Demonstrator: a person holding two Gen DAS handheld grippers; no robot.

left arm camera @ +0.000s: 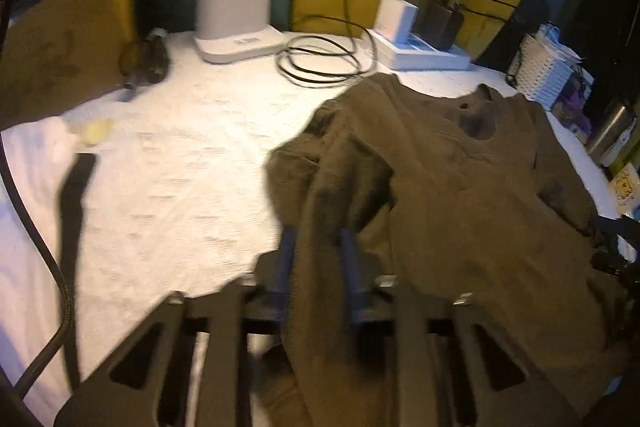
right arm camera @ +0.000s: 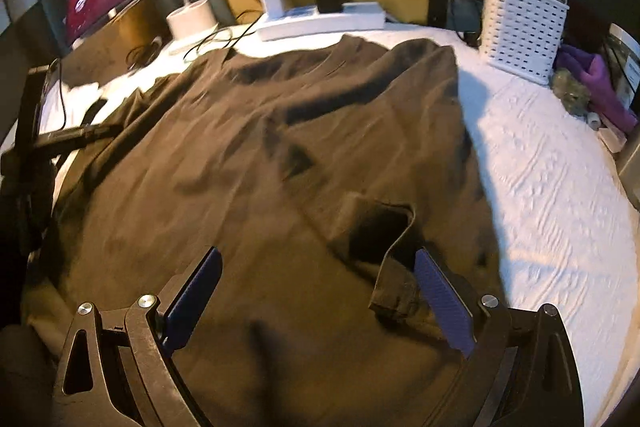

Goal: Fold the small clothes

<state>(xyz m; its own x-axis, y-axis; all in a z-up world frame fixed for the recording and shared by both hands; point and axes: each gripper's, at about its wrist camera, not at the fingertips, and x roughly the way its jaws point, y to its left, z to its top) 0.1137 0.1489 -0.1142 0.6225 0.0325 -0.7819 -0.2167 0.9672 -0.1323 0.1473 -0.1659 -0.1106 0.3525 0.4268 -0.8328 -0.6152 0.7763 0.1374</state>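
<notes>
Pinching one olive shirt point(left arm camera: 460, 187) (sleeve bunched), left gripper point(left arm camera: 318, 247); right gripper point(right arm camera: 316, 291) gapes above it.

One olive T-shirt point(right arm camera: 256, 163) spread ahead of two grippers, left point(left arm camera: 318, 247) and right point(right arm camera: 316, 291); beyond it, one white power strip point(right arm camera: 320, 21) with two chargers plugged in, one white lamp base point(left arm camera: 234, 13), one white slotted basket point(right arm camera: 520, 31) far right
</notes>
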